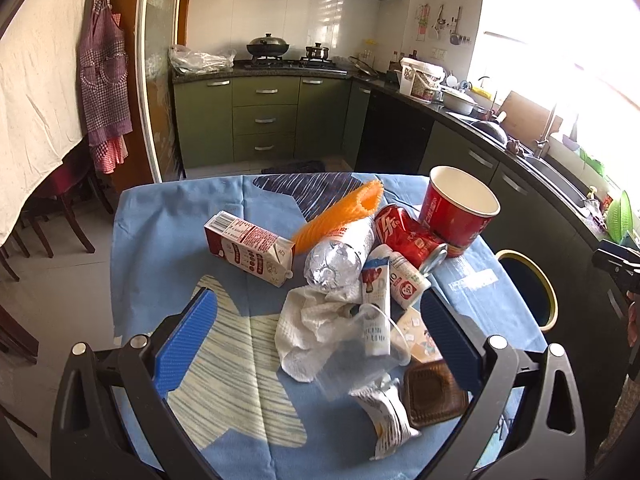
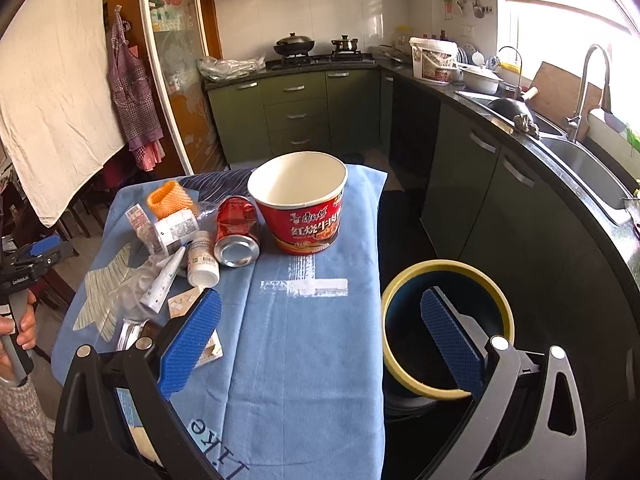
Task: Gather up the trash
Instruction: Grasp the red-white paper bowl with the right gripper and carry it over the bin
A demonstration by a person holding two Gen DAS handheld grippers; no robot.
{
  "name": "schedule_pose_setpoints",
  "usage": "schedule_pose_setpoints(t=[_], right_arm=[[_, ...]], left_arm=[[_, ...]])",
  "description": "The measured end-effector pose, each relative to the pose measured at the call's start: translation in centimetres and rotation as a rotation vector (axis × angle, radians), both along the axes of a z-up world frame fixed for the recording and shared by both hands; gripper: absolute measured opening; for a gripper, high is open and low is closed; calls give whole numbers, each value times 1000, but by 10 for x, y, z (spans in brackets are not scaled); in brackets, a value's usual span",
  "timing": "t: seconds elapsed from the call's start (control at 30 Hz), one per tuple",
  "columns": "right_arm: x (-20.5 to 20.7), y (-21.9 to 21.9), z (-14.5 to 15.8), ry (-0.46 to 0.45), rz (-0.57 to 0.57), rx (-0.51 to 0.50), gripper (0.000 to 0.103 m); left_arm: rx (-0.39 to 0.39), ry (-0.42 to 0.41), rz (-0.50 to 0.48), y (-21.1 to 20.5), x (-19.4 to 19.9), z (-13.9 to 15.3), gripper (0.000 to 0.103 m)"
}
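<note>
Gaping, both claws (image 1: 318, 340) (image 2: 320, 340) hover over littered trash (image 1: 344, 280).

Both the left gripper (image 1: 320, 344) and right gripper (image 2: 322, 344) have black frames, blue ribbed pads (image 1: 188, 340) and silver screws (image 1: 79, 348).

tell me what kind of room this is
A home kitchen, most likely: a gas hob with a black lidded wok, green cabinet drawers, and a steel sink with a tall tap.
</note>
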State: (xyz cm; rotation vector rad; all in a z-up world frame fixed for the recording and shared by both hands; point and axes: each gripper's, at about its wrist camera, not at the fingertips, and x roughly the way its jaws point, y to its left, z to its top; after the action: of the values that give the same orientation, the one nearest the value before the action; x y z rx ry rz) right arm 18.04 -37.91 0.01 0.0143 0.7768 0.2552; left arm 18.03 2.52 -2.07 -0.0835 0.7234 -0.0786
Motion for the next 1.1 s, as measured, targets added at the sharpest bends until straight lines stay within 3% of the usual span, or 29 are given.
schedule_pose_setpoints(t=[0.17, 0.23, 0.5, 0.6, 0.73, 0.83, 0.9, 1.1], right_arm=[[89, 4, 5, 124, -14, 17, 98], [124, 7, 3, 173, -35, 17, 92], [234, 17, -31, 395, -98, 19, 43], [255, 20, -41, 434, -114, 11, 30], [269, 29, -55, 479, -123, -18, 30], [277, 35, -66, 512, -125, -25, 22], [280, 37, -72, 522, -128, -31, 8], [276, 29, -67, 492, -141, -1, 5]], left_arm=[[-11, -1, 23, 10, 52, -12, 97], [-14, -7, 40, 18, 70, -19, 97], [-43, 34, 86, 48, 108, -57, 97], [-40, 34, 104, 57, 107, -66, 97], [-54, 72, 107, 61, 109, -78, 97], [-25, 72, 100, 55, 110, -81, 97], [12, 63, 104, 50, 109, -81, 97], [-8, 82, 89, 51, 110, -84, 97]])
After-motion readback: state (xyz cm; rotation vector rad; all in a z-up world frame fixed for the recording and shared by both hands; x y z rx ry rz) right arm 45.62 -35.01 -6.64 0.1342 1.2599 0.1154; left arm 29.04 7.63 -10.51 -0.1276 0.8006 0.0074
